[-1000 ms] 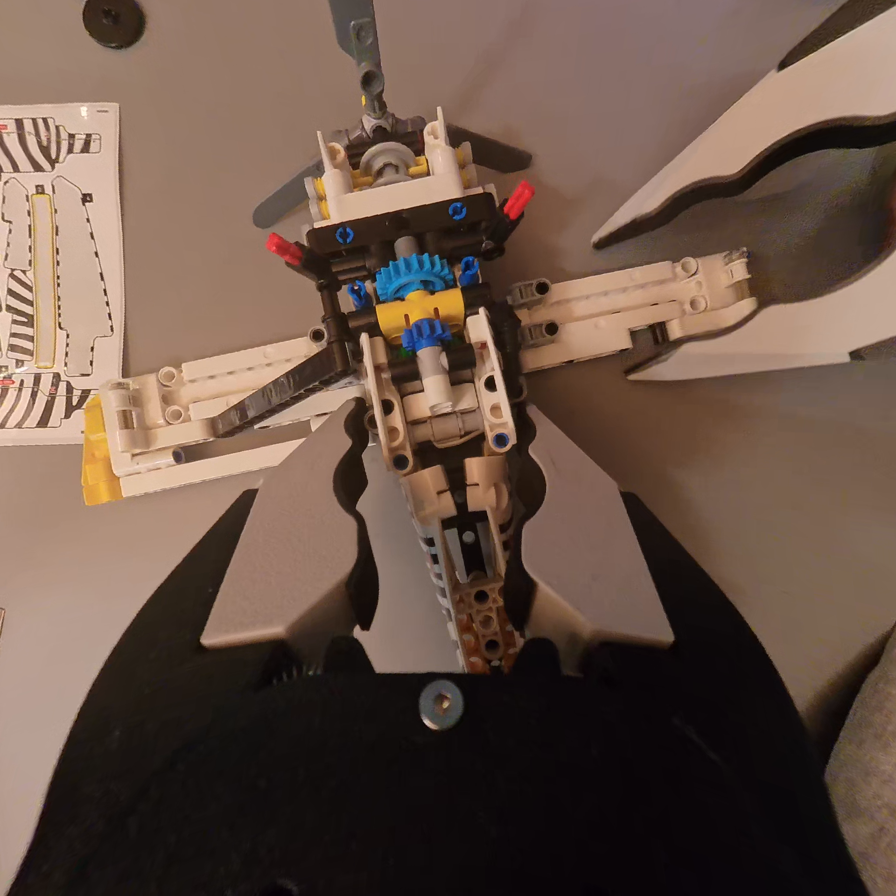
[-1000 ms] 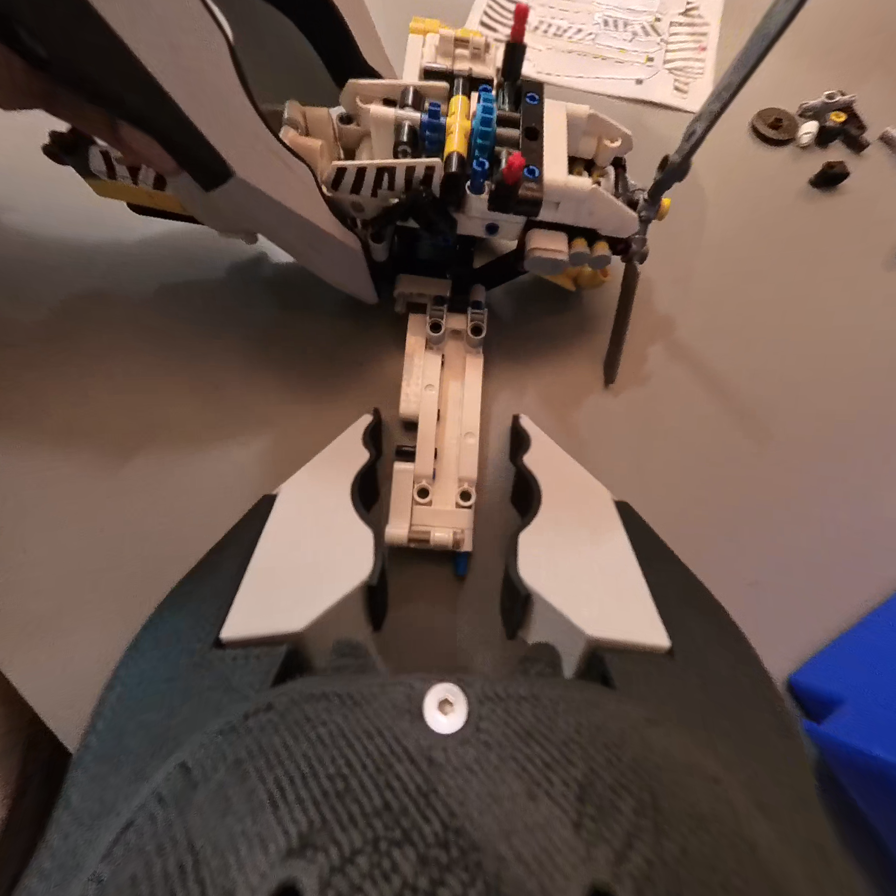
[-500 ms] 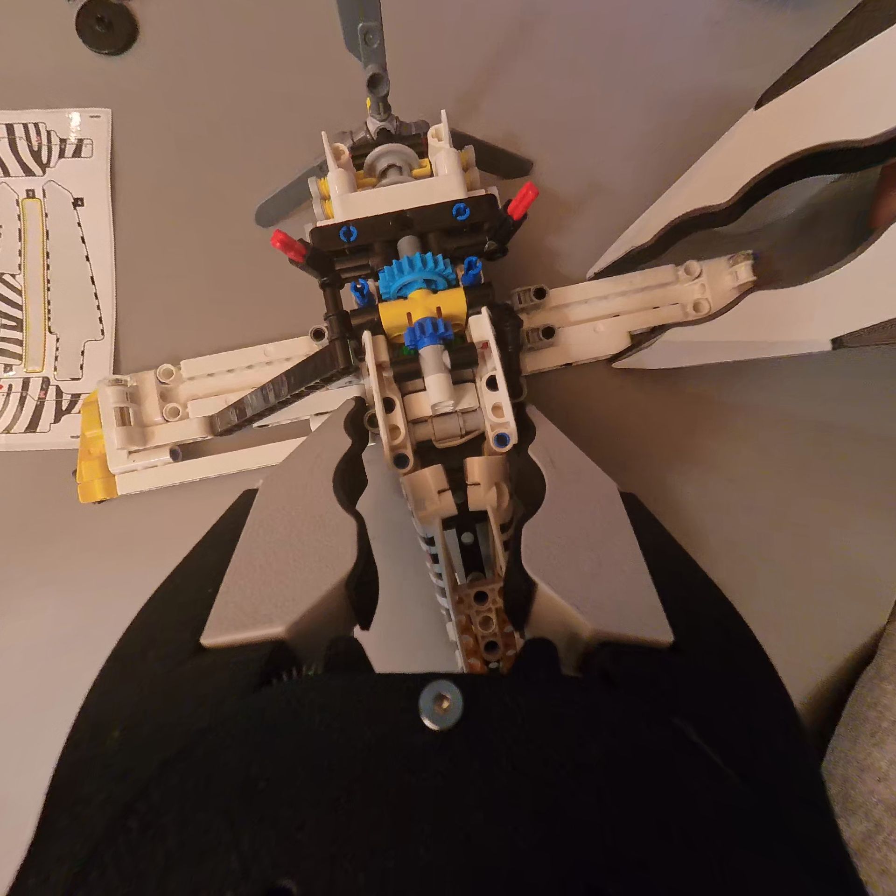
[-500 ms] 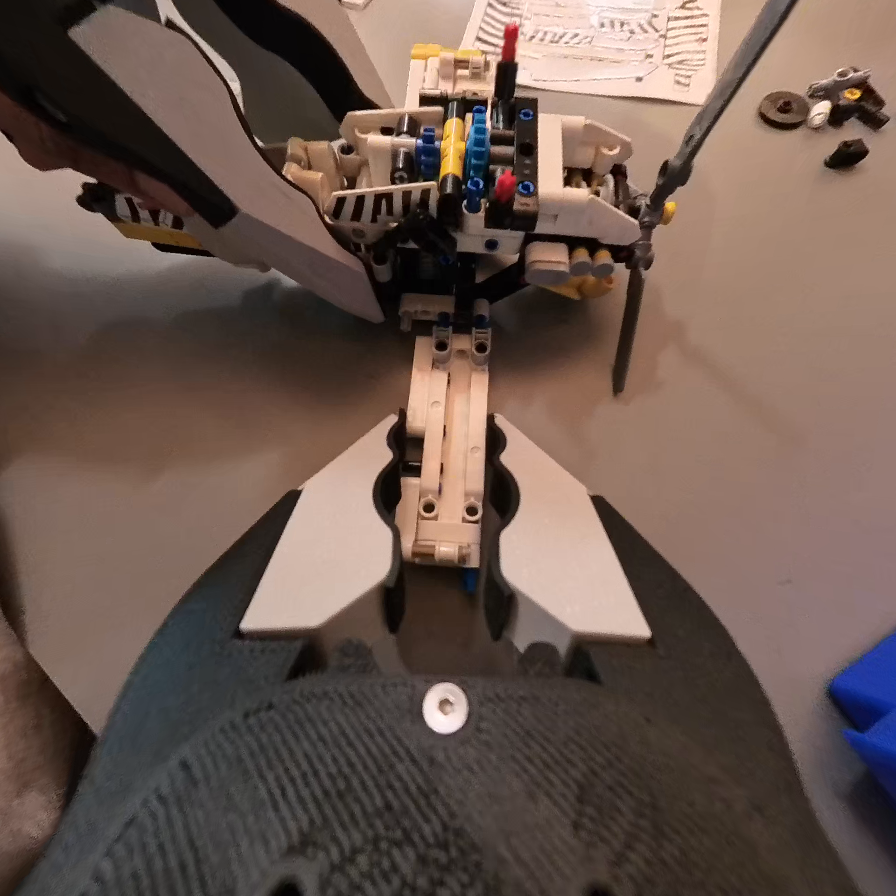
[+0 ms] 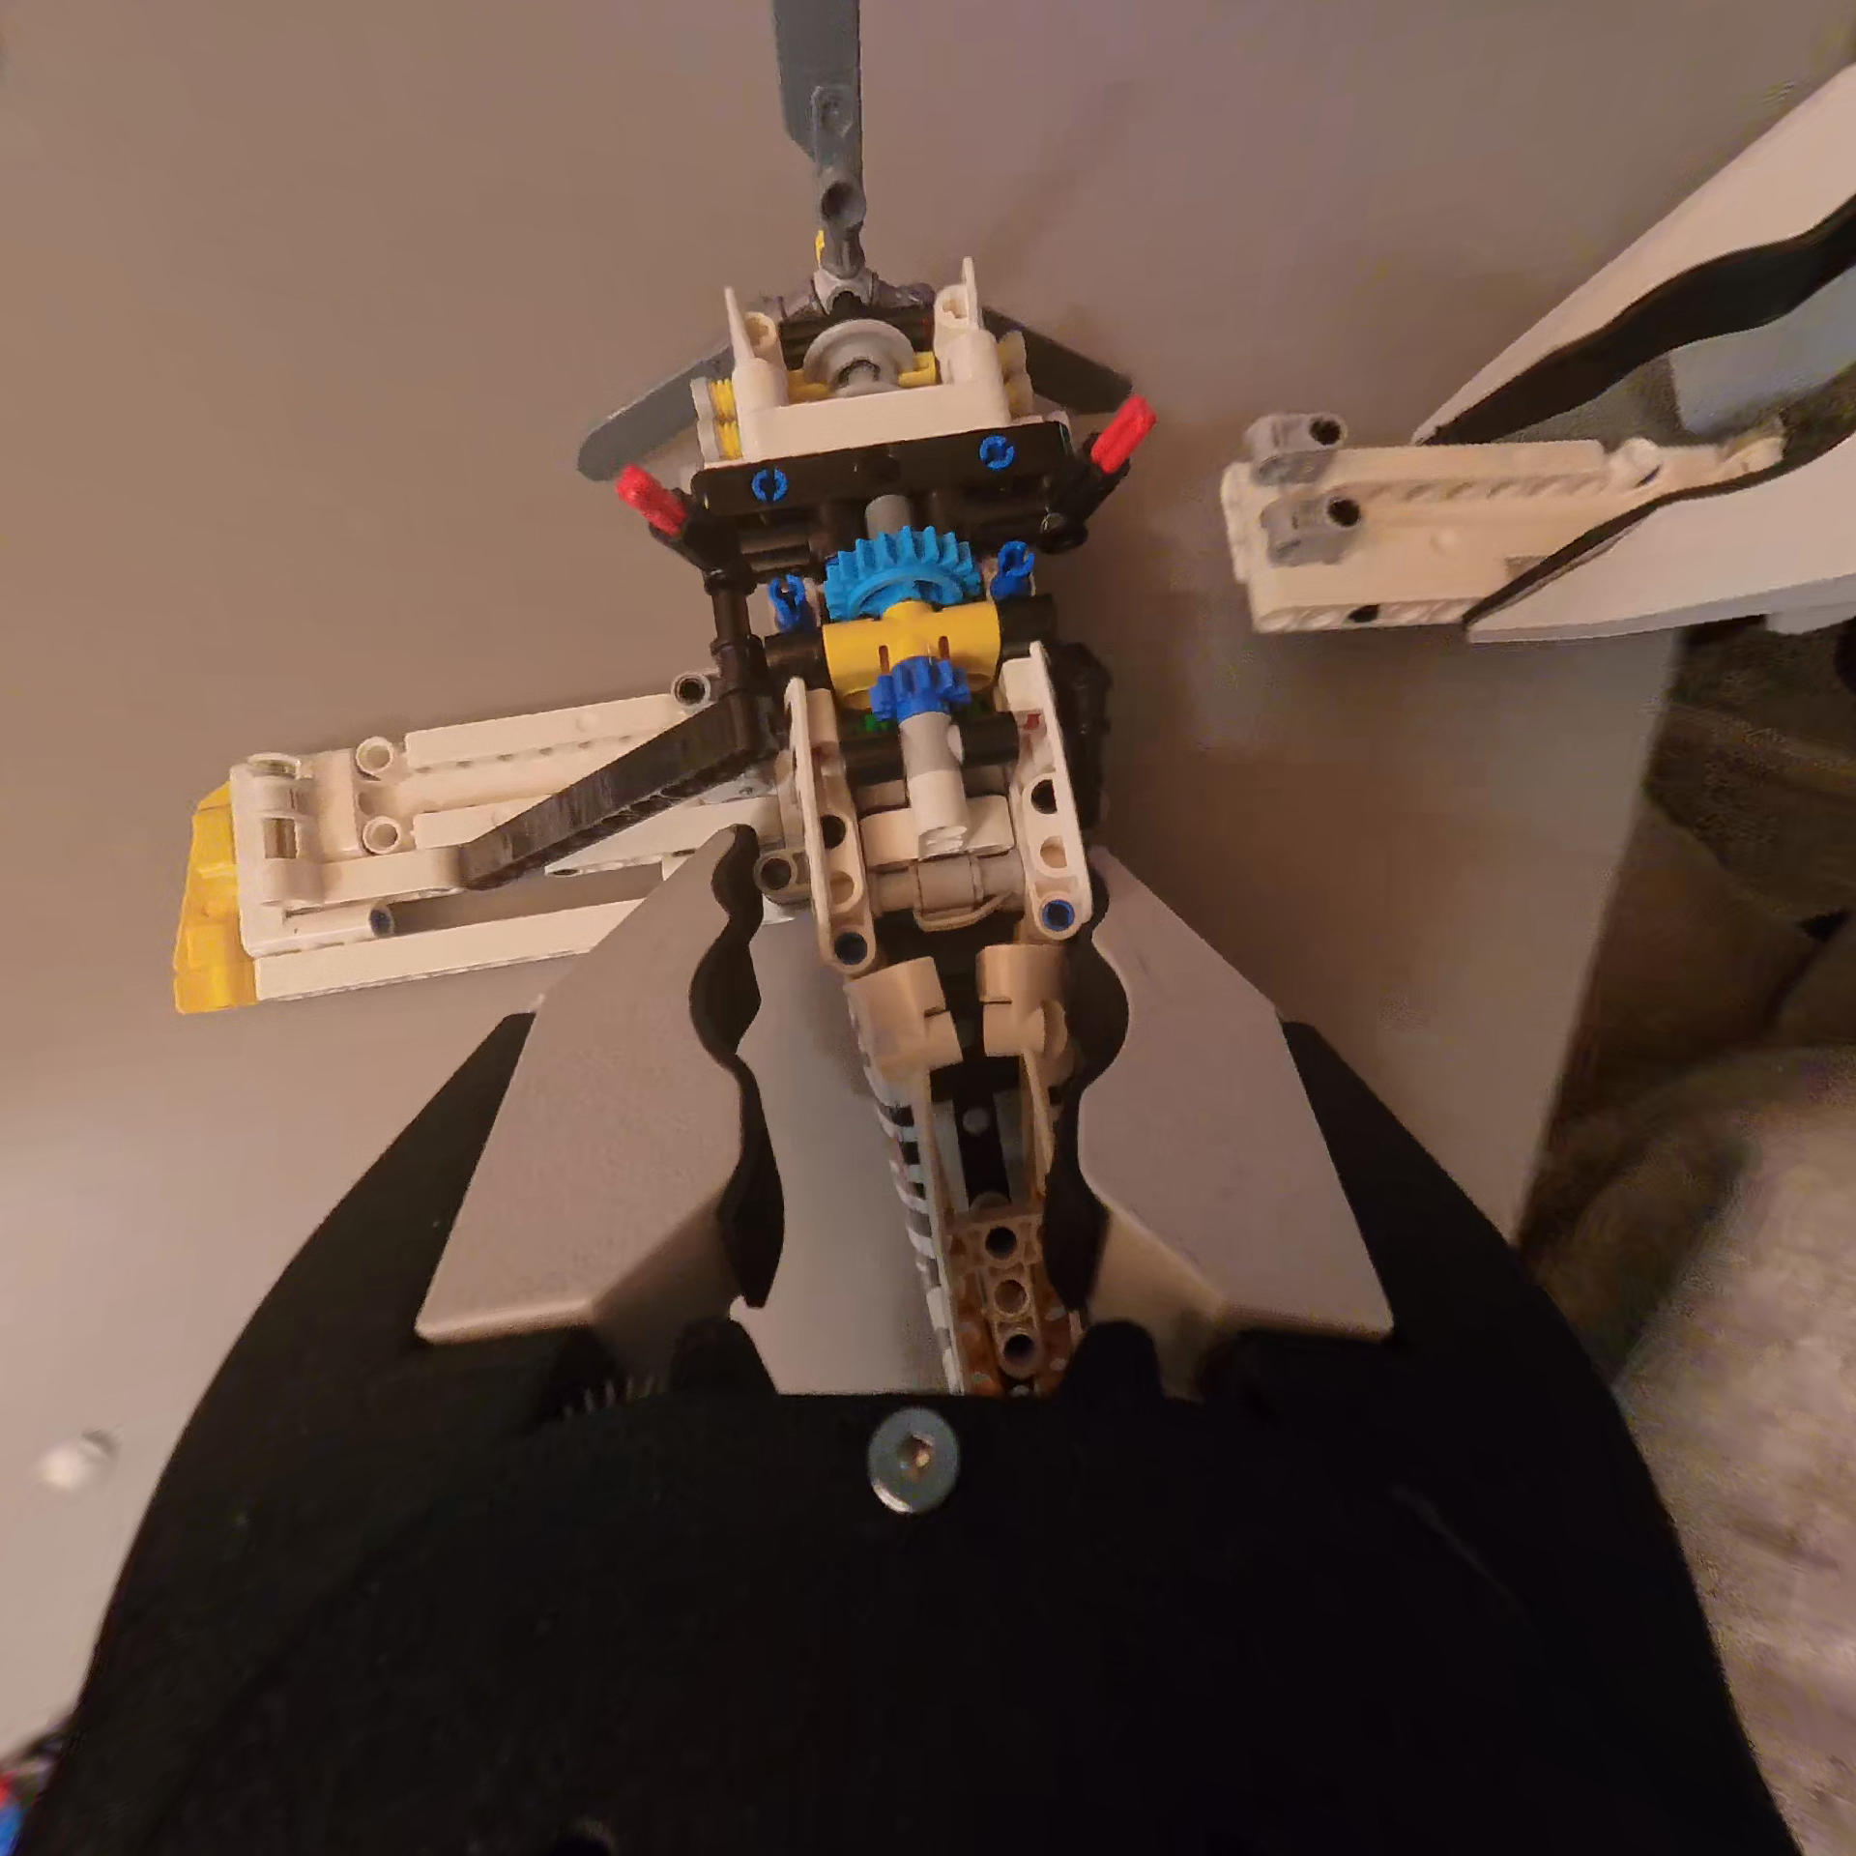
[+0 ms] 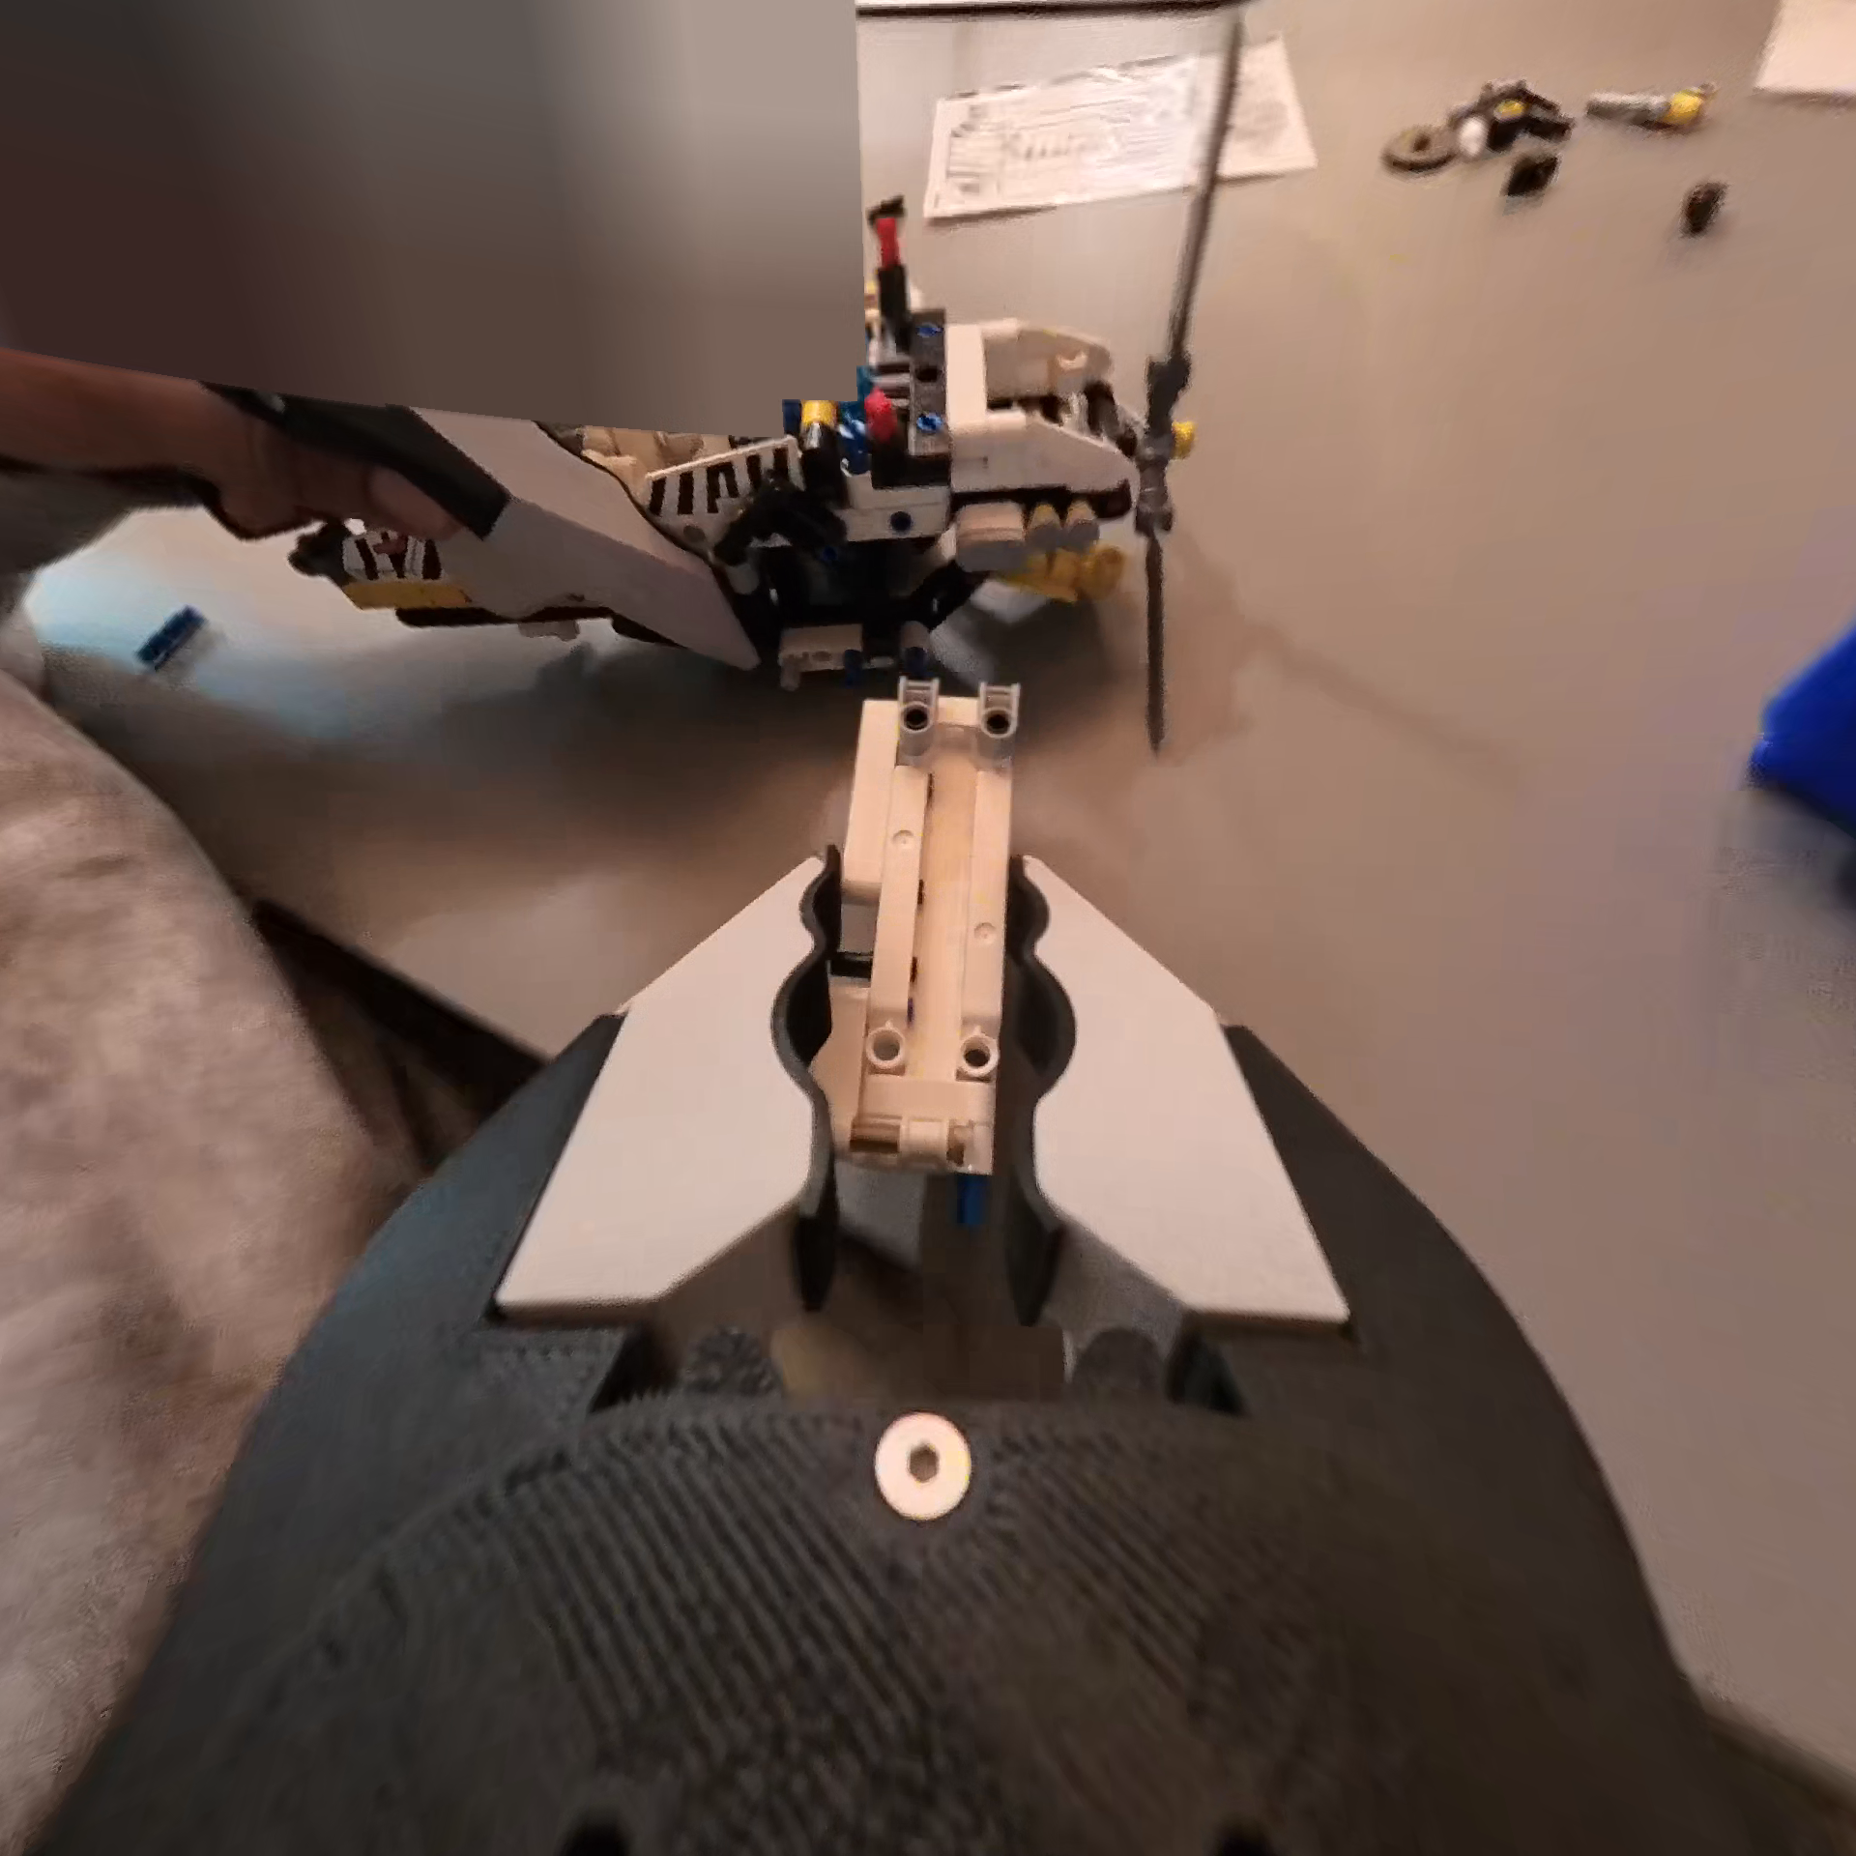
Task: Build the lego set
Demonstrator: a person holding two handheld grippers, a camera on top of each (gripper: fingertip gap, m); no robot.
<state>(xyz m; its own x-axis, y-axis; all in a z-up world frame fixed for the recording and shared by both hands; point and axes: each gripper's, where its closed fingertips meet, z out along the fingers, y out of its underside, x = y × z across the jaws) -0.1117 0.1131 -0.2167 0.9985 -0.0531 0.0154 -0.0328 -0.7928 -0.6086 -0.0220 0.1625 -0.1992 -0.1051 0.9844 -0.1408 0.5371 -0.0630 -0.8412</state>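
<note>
A white lego plane [image 5: 909, 643] with blue gears, a grey propeller and one wing on its left sits on the grey table; it also shows in the right wrist view [image 6: 944, 472]. My left gripper [image 5: 919, 904] is shut on the plane's tail end. My right gripper [image 6: 919, 884] is shut on a separate white wing piece [image 6: 929, 934], held clear of the plane's right side. That wing [image 5: 1406, 532] shows apart from the body in the left wrist view, in the right gripper's fingers [image 5: 1657, 603].
A sticker sheet [image 6: 1115, 126] and several small loose parts [image 6: 1486, 126] lie at the back of the table. A blue bin [image 6: 1808, 723] stands at the right. A small blue piece [image 6: 169, 635] lies at the left. Grey cloth [image 6: 151, 1004] lies past the table's edge.
My right gripper closed on the right wing and pulled it off the plane, away to the right. My left gripper kept its hold on the tail.
</note>
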